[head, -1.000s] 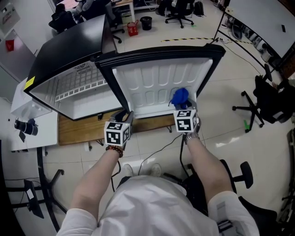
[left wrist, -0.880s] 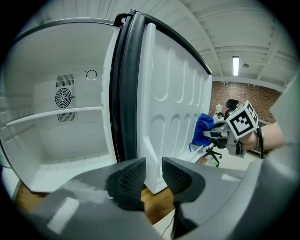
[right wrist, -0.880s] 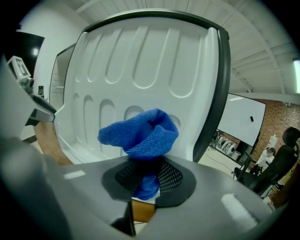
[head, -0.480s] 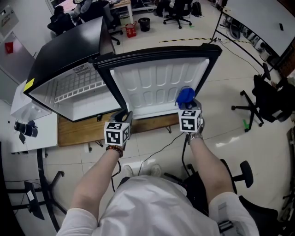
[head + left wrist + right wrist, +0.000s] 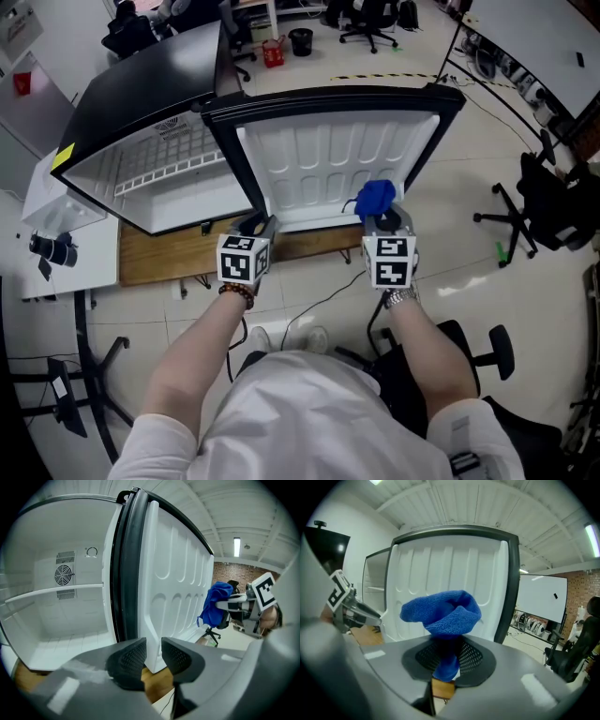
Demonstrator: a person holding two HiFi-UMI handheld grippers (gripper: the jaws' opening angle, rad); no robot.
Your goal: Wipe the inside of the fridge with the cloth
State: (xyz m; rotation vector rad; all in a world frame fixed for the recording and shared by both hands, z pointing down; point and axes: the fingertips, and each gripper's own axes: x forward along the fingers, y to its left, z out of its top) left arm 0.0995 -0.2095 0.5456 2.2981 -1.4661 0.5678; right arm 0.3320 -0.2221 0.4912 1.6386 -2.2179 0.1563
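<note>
**Head view and both gripper views: blue cloth held up before the open fridge door**

Head view: a small black fridge (image 5: 141, 94) stands on a wooden platform (image 5: 159, 253), its door (image 5: 319, 159) swung wide so that the ribbed white inner liner faces you. Your left gripper (image 5: 255, 223) sits at the door's lower corner, on the side next to the cabinet. Your right gripper (image 5: 382, 217) is at the liner's lower right and carries the blue cloth (image 5: 375, 197).

Left gripper view: your jaws stand narrowly apart, with the white edge of the door's lower corner filling the gap and the ribbed pads (image 5: 133, 658) set against it on both sides. To the left lies the white interior, with one shelf (image 5: 56, 591) and a round fan grille (image 5: 63, 574) on the back wall.

Right gripper view: your jaws pinch the cloth's lower end, and the rest bunches above them in front of the liner. You cannot tell whether the cloth touches the liner
</note>
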